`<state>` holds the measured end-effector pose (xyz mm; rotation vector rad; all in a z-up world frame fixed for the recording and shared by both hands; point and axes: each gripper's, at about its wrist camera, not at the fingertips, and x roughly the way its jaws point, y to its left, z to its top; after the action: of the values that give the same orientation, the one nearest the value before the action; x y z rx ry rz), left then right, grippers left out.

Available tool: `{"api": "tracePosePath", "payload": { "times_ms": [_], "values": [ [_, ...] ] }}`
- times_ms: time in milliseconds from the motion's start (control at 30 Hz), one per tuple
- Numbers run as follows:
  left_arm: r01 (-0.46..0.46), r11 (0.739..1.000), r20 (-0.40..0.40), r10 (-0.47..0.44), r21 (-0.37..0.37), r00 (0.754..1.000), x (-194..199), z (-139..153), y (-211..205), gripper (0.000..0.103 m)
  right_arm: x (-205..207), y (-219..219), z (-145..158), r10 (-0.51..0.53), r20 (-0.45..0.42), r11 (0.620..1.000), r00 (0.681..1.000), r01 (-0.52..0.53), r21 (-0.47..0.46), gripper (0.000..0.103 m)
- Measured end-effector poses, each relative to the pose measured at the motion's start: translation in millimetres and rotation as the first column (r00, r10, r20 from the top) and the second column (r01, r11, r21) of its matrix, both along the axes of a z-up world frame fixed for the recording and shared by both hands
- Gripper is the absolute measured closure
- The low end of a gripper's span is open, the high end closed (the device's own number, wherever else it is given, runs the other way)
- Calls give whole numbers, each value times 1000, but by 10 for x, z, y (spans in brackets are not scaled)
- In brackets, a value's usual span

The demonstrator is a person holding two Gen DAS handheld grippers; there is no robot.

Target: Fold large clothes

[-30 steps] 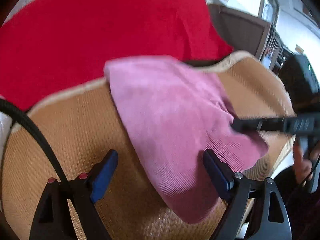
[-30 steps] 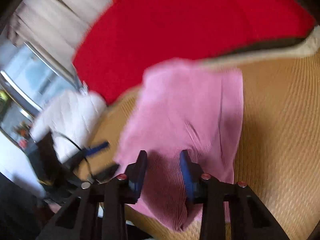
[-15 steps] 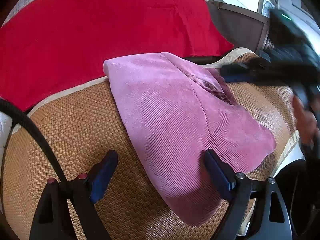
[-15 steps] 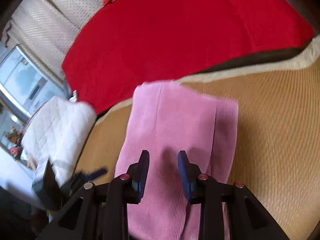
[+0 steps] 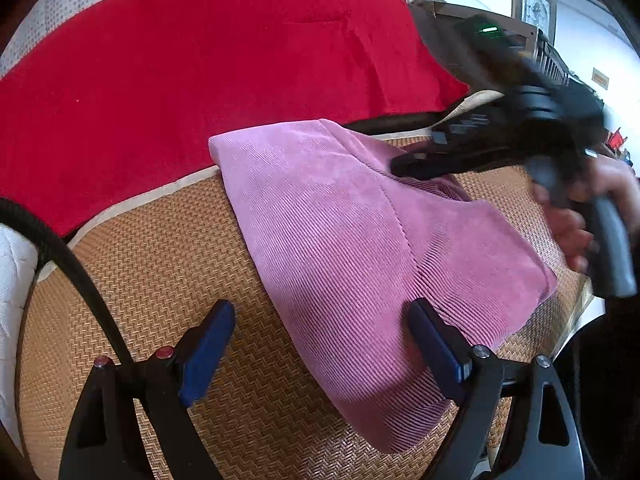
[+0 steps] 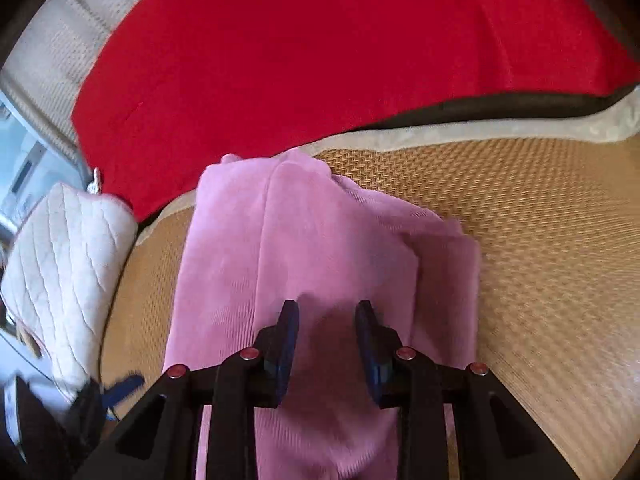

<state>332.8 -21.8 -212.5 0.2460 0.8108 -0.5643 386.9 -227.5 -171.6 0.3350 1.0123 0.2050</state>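
The pink corduroy garment [image 5: 360, 248] lies on the woven mat [image 5: 160, 264] as a folded, layered strip, its far end near the mat's pale border and the red blanket [image 5: 200, 64] beyond. One second ago the right claw [image 6: 326, 344] was over the near part of the cloth; it has since travelled toward the far end, and in the left wrist view its dark body is now above the upper right edge of the garment. Over the same interval the cloth has settled from a blurred, shifting shape into a flat strip with one lengthwise seam line visible. The right claw is part open with only a narrow gap between its blue pads, and it grips nothing; whether the pads touch the cloth cannot be determined. The left claw [image 5: 320, 344] stands wide open, holds nothing, and straddles the near left edge of the garment, one pad over bare mat and the other over cloth. Judgement: the lengthwise folds appear complete, and the next step is probably a crosswise fold or a smoothing pass. Open mat is available to the right of the garment in the right wrist view and to the left in the left wrist view. The near end hangs close to the mat's front edge, so little room remains there. A white quilted cushion [image 6: 68, 276] borders the mat on the left side.
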Motion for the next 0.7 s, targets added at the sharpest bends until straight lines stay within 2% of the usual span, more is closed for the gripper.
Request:
{"api": "tracePosePath", "payload": {
  "times_ms": [167, 267, 400, 467, 567, 700],
  "values": [
    [-10, 1000, 14, 10, 10, 1000, -44, 20, -27, 13, -584, 18, 96, 35, 48, 998, 998, -33, -46, 70],
    [-15, 1000, 22, 15, 15, 1000, -72, 31, -40, 13, -835, 29, 81, 50, 58, 998, 997, -48, -35, 70],
    [-18, 1000, 20, 17, 19, 1000, -104, 29, -56, 13, -925, 123, -210, 87, -3, 996, 996, -87, -27, 69],
    [-17, 999, 25, 16, 33, 1000, -80, -6, -88, 13, -925, 141, -353, 66, 11, 998, 998, -66, -6, 69],
    [-23, 999, 41, 21, 43, 999, -78, -7, -109, 13, -970, 160, -340, 65, 35, 997, 997, -64, -31, 69],
    [-27, 999, 43, 25, 46, 999, -76, -10, -120, 13, -968, 127, -366, 64, 30, 998, 998, -64, -13, 69]
  ]
}}
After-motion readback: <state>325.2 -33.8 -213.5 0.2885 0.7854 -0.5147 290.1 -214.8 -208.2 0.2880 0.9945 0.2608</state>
